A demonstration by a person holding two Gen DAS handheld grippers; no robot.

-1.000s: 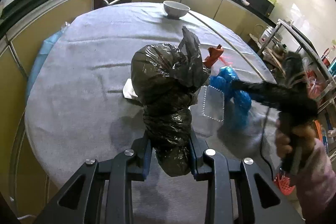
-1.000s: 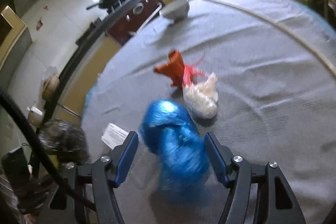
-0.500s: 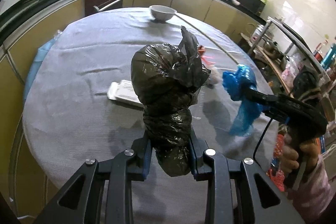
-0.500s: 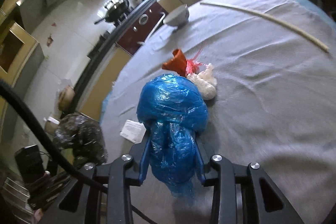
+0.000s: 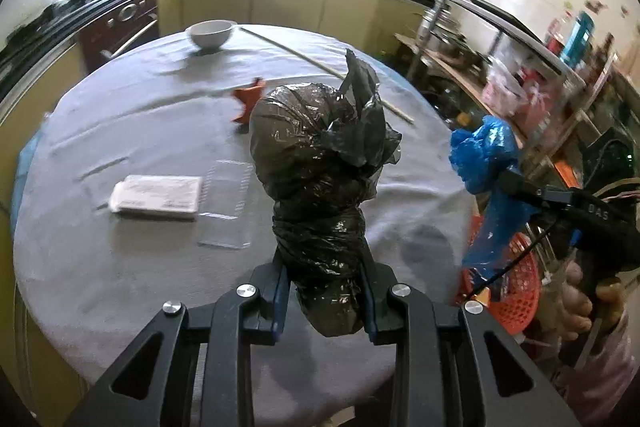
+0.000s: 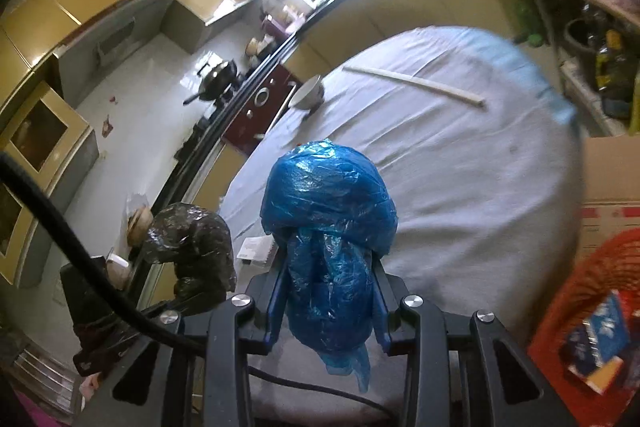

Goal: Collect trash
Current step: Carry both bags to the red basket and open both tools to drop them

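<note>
The left gripper (image 5: pixel 324 301) has its fingers (image 5: pixel 279 297) clamped on the neck of a knotted black trash bag (image 5: pixel 320 163), which rides above the round grey-clothed counter (image 5: pixel 120 267) with its bulging top and loose flap standing up. The right gripper (image 6: pixel 330 301) grips a crumpled blue trash bag (image 6: pixel 328 219) the same way — pads pressed into the lower, narrower part, a ragged tail hanging below the fingers.

Taking the black trash bag as the landmark in the left wrist view: a white flat packet (image 5: pixel 158 197) lies on the cloth to its left, with a clear plastic lid (image 5: pixel 228 205) between the two; an orange scrap (image 5: pixel 248 101) peeks out just behind it; a white bowl (image 5: pixel 211 33) sits far beyond it near the counter's back edge; a long pale stick (image 5: pixel 320 67) runs across the cloth behind it. To its right the blue bag hangs off the counter's edge (held by a hand (image 5: pixel 588 301) in a pink sleeve), above a red mesh basket (image 5: pixel 516 291).
</note>
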